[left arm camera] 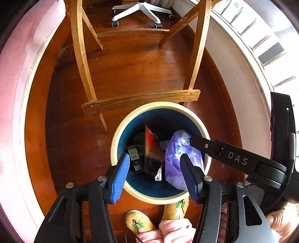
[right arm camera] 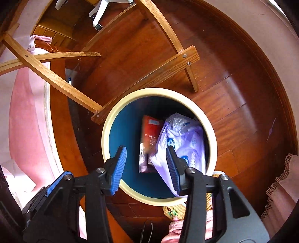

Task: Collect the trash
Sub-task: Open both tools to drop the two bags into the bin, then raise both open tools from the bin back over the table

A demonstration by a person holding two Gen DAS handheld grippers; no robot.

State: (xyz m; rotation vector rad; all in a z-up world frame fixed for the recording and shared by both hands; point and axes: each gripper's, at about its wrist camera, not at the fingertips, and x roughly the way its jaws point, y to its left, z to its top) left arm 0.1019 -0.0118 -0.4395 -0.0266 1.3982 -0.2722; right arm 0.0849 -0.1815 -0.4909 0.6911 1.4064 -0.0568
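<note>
Dark red-brown wooden floor (left arm camera: pixel 130 71) all around the bin, spreading past it on every side. Pink fabric (left arm camera: pixel 11 112) far left of the bin, along the edge of the view. Light wooden chair frame (left arm camera: pixel 140 100) just beyond the bin, its lowest crossbar touching or nearly touching the far rim. White swivel-chair base (left arm camera: pixel 142 9) well beyond the bin, past the wooden frame.

Round bin (left arm camera: pixel 119 134) itself: cream rim, deep blue inner wall, standing on the floor straight below both grippers. Inside the bin, toward its right side, a crumpled lavender plastic bag (left arm camera: pixel 175 158), blurred in the right wrist view, leaning over the right inner wall. Just left of the bag, still inside the bin, a red snack packet (left arm camera: pixel 152 149) standing on edge, also blurred. Further left and lower in the bin, a small dark carton (left arm camera: pixel 134 158).

Left gripper (left arm camera: pixel 155 177) above the near rim of the bin, blue-padded fingers spread wide, nothing between them. Right gripper (right arm camera: pixel 145 168) likewise over the near rim, fingers spread apart and empty. Yellow embroidered slippers (left arm camera: pixel 138 220) on the near side of the bin, just short of the rim.
</note>
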